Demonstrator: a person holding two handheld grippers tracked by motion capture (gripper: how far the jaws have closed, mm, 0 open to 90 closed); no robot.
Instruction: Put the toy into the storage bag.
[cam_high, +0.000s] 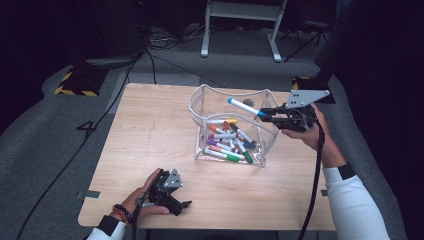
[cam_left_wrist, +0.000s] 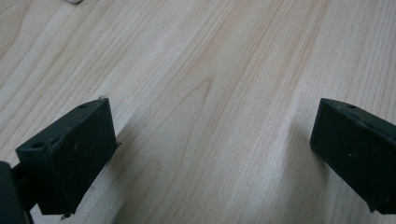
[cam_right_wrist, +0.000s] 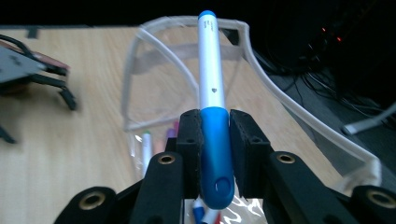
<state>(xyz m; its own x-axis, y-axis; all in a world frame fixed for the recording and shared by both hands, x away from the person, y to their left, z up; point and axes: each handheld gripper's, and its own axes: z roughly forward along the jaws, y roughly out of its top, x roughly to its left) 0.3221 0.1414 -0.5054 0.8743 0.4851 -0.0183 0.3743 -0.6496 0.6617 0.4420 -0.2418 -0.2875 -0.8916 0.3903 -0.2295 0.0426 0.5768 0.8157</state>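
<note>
Tabletop (cam_high: 150, 130) was light wood-grain laminate, smooth, low sheen; grain lines read clearly in the left gripper view. Pouch (cam_high: 200, 100) was clear soft plastic, glossy, with a thicker milky rim. Held marker (cam_right_wrist: 212, 116) had a smooth white plastic barrel and a glossy blue cap that caught highlights. Loose markers (cam_high: 227, 145) in the pouch looked like the same smooth plastic. Right gripper (cam_right_wrist: 214, 135) fingers (cam_right_wrist: 190, 140) were matt black plastic with brass-looking inserts; left gripper (cam_left_wrist: 210, 158) fingers (cam_left_wrist: 70, 154) were matt black, slightly scuffed. Top plate (cam_high: 306, 96) was flat grey, dull. Sleeve (cam_high: 357, 205) was white cloth. Floor (cam_high: 50, 130) looked like grey carpet.
</note>
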